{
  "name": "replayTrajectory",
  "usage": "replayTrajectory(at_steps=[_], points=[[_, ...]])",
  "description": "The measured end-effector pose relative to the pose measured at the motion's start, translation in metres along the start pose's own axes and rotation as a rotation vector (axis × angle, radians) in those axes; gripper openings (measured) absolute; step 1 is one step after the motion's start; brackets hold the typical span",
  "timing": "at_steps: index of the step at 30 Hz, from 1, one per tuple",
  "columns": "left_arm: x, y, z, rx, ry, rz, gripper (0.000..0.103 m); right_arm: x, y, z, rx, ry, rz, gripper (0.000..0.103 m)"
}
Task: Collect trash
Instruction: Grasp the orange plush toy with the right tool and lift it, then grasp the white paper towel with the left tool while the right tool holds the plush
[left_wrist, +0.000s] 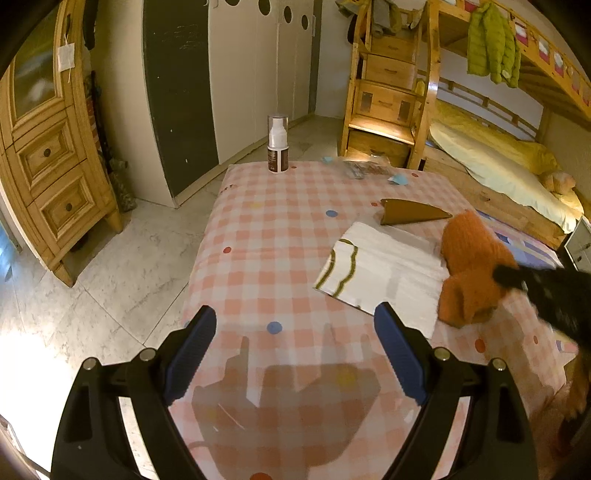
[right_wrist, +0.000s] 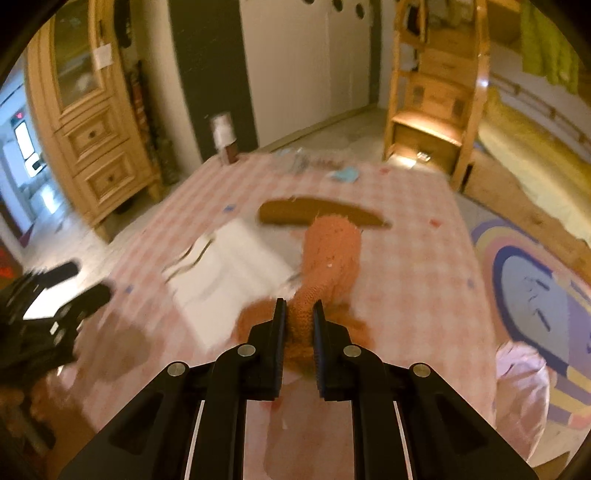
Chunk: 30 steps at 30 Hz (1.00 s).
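An orange knitted cloth (right_wrist: 328, 258) lies on the pink checked table (left_wrist: 280, 236). My right gripper (right_wrist: 299, 312) is shut on its near end and lifts it; it shows in the left wrist view (left_wrist: 469, 266) with the right gripper (left_wrist: 517, 280) at its right side. My left gripper (left_wrist: 295, 328) is open and empty above the table's near part. A white paper bag with olive lines (left_wrist: 384, 273) lies flat beside the cloth. A brown cardboard wedge (left_wrist: 410, 214) lies beyond it. Blue scraps (left_wrist: 399, 180) and a clear wrapper (left_wrist: 365, 168) lie at the far edge.
A white spray bottle (left_wrist: 277, 146) stands at the table's far left edge. A wooden cabinet (left_wrist: 48, 155) stands left, a bunk bed with wooden steps (left_wrist: 388, 96) at the back right. A colourful rug (right_wrist: 532, 295) lies right of the table.
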<state>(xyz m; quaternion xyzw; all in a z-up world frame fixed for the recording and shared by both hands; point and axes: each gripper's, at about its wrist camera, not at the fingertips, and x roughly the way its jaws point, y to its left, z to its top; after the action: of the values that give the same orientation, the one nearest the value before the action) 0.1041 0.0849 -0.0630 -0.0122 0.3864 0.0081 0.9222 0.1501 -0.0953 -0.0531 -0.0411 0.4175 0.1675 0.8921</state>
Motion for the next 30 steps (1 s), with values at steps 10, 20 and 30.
replayTrajectory(at_steps=[10,20,30], points=[[-0.016,-0.016,-0.014,0.036,-0.004,-0.012,0.085,-0.045,0.006,-0.052,0.075,0.048,0.126,0.014],[-0.019,-0.047,-0.030,0.069,0.019,-0.073,0.085,-0.074,-0.017,-0.054,0.101,-0.057,-0.004,0.014],[0.012,-0.081,-0.031,0.073,0.081,-0.059,0.085,-0.081,-0.034,-0.068,0.117,-0.077,-0.039,0.014]])
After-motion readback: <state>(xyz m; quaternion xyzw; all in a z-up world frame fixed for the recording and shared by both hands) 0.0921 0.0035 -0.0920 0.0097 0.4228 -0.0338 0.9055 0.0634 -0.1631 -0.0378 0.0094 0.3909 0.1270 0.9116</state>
